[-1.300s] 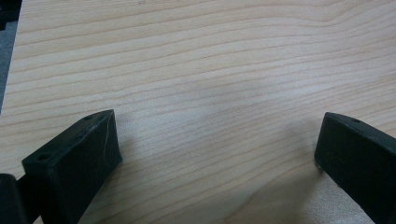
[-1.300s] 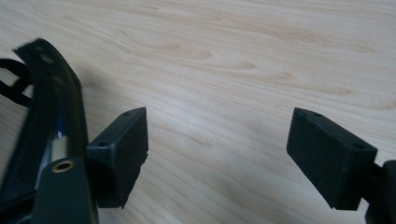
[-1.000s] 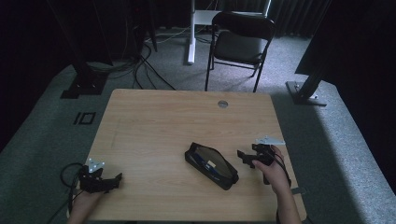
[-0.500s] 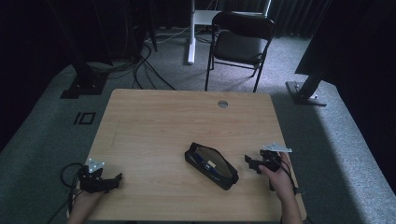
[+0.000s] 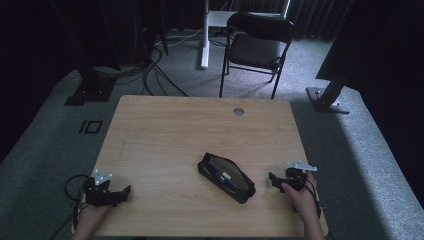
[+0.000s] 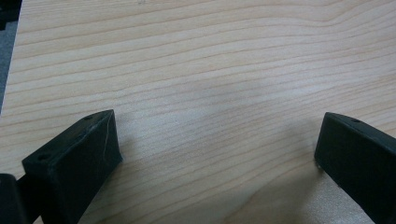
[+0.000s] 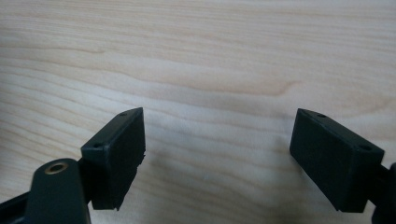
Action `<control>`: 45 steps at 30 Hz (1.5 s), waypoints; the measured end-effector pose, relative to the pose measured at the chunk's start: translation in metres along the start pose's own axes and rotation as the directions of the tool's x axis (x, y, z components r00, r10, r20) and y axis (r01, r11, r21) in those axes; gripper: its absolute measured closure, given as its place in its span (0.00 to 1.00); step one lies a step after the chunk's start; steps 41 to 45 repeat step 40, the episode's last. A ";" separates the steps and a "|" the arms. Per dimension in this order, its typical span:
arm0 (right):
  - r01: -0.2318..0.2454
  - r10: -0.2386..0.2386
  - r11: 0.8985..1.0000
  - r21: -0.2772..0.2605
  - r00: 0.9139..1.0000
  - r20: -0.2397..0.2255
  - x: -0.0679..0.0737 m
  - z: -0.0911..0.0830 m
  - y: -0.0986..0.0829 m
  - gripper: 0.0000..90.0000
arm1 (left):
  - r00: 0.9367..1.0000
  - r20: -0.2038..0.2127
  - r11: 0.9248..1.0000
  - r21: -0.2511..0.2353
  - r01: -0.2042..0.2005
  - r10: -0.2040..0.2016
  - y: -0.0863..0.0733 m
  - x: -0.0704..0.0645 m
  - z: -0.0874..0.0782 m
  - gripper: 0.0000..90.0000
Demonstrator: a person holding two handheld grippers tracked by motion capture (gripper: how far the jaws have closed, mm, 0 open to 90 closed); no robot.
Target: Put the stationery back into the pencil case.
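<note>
Dark curtains, a folding chair (image 5: 260, 42) and loose floor cables frame the pale wooden table (image 5: 200, 130) where I work with a gripper in each hand. At the near left corner, my left gripper (image 5: 125, 190) rests low on the wood, jaws spread wide with nothing between them; its own camera looks past both black fingers (image 6: 74, 158) onto bare grain, so it seems parked there, clear of the work. To its right, well apart from it and between my two tools, lies the black pouch (image 5: 226, 177), slanted, flap open and contents showing, though too small to name. Just right of the pouch, near but not touching, my right gripper (image 5: 272, 179) points toward it, jaws also wide and empty over bare wood (image 7: 205, 140), likely placed for a reach to its near end.
</note>
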State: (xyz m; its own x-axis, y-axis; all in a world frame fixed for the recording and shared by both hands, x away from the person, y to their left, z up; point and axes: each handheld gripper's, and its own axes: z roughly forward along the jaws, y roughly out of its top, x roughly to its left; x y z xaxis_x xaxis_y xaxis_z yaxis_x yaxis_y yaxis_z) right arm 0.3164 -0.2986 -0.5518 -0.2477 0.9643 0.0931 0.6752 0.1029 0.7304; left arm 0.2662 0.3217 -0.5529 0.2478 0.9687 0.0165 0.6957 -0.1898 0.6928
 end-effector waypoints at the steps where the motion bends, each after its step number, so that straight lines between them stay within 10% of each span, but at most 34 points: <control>1: -0.005 0.005 1.000 0.001 1.000 0.002 0.000 -0.001 -0.001 0.20 | 1.000 0.000 1.000 0.000 0.000 0.000 0.000 0.000 0.000 0.00; 18: 0.012 -0.011 1.000 -0.003 0.994 0.106 0.005 -0.013 -0.020 0.15 | 1.000 0.001 1.000 0.000 0.000 0.000 0.000 0.000 0.000 0.00; 45: 0.010 -0.010 1.000 -0.002 0.994 0.105 0.007 -0.014 -0.022 0.14 | 1.000 0.001 1.000 0.000 0.000 0.000 0.000 0.000 0.000 0.00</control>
